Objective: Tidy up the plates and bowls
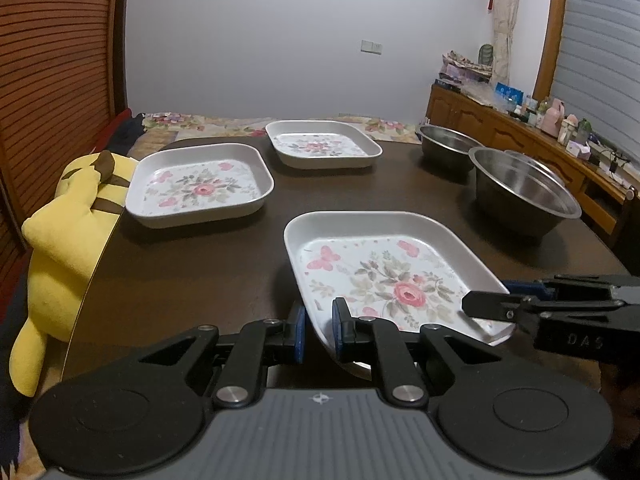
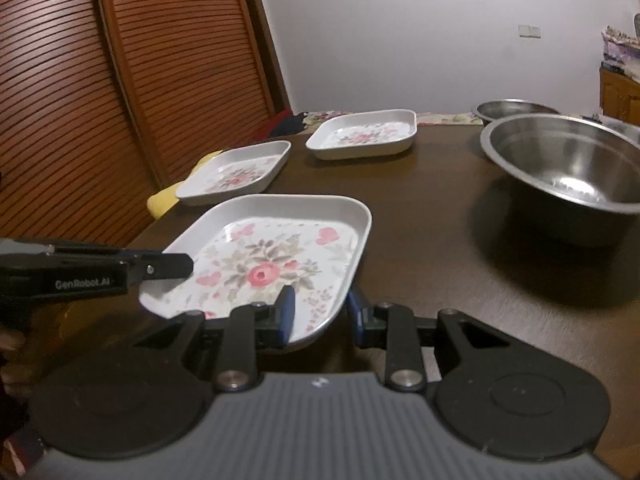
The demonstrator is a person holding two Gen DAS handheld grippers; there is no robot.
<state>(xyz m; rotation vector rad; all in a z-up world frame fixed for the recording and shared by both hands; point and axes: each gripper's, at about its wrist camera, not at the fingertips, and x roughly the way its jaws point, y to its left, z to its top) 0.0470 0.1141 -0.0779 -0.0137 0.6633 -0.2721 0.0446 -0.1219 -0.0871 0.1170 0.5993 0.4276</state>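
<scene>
The left tool [image 1: 319, 330] is clamped on the near left corner of the nearest floral plate [image 1: 384, 276], its blue pads [image 1: 339, 330] pinching the rim with one inside the plate and one outside. The right tool [image 2: 320, 316] grips the same plate's [image 2: 272, 256] near right corner the same way, its jaws a little wider apart, one pad [image 2: 286, 312] lying on the printed floor of the plate and the other against the outer wall. Each tool shows in the other's view as a black finger reaching in over the plate's near edge from the side. The plate looks tilted, its near end raised off the dark brown surface [image 1: 192, 264] between the two tools. Ahead of the left tool and to its left a second floral plate [image 1: 200, 184] rests flat near the edge of the surface, and farther ahead a third floral plate [image 1: 324, 144] sits near the far edge. To the right of the held plate, apart from it, stands a large steel bowl [image 1: 524, 192], with a second steel bowl [image 1: 446, 146] just behind it. Off the left edge of the surface a yellow plush toy [image 1: 68, 236] leans beside the second plate. Beyond the surface are a flowered bedspread [image 1: 200, 124], a slatted wooden door [image 2: 100, 80] to the left and a wooden cabinet [image 1: 500, 128] crowded with small items to the right.
</scene>
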